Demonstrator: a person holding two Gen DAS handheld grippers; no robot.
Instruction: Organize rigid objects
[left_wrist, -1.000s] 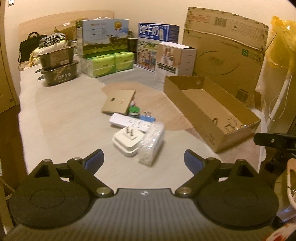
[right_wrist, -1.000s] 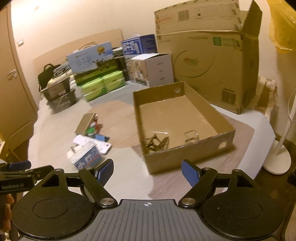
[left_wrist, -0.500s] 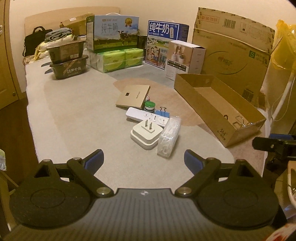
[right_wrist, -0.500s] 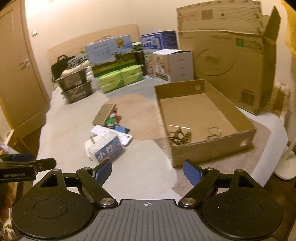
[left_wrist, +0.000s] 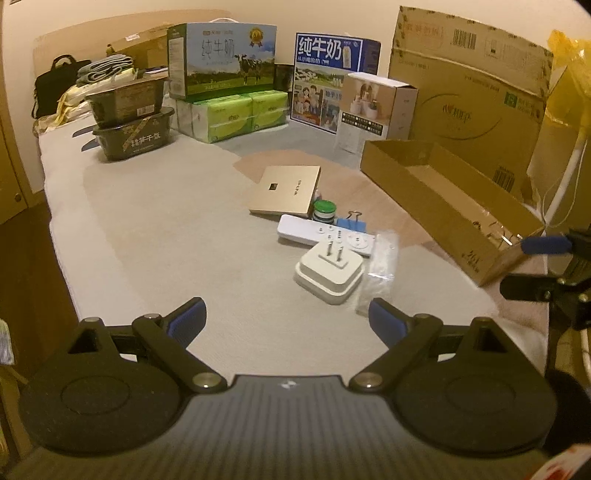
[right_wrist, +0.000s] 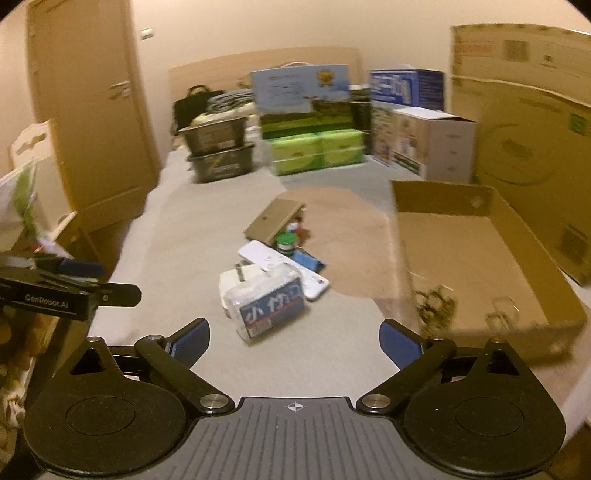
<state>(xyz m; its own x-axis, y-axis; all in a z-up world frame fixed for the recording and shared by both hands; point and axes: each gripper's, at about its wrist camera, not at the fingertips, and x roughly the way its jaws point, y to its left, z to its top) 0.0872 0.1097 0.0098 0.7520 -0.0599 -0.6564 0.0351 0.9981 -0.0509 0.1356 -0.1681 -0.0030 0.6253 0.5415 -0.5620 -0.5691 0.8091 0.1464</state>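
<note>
Both the left gripper (left_wrist: 286, 319) and the right gripper (right_wrist: 293, 338) hang with fingers spread wide, holding nothing. At frame centre the white square wall plug (left_wrist: 328, 272) lies prongs-up beside a clear plastic-wrapped packet (left_wrist: 380, 264), partly covering the white flat remote (left_wrist: 325, 233). Contents of the shallow open cardboard tray (right_wrist: 476, 243) at right are blurred.

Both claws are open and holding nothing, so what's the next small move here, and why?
Probably ease the left claw forward and down over the white plug adapter. It is the nearest loose item in the pile, lies prongs-up with clear sides, and the open cardboard tray beside the pile already holds some clips.
</note>
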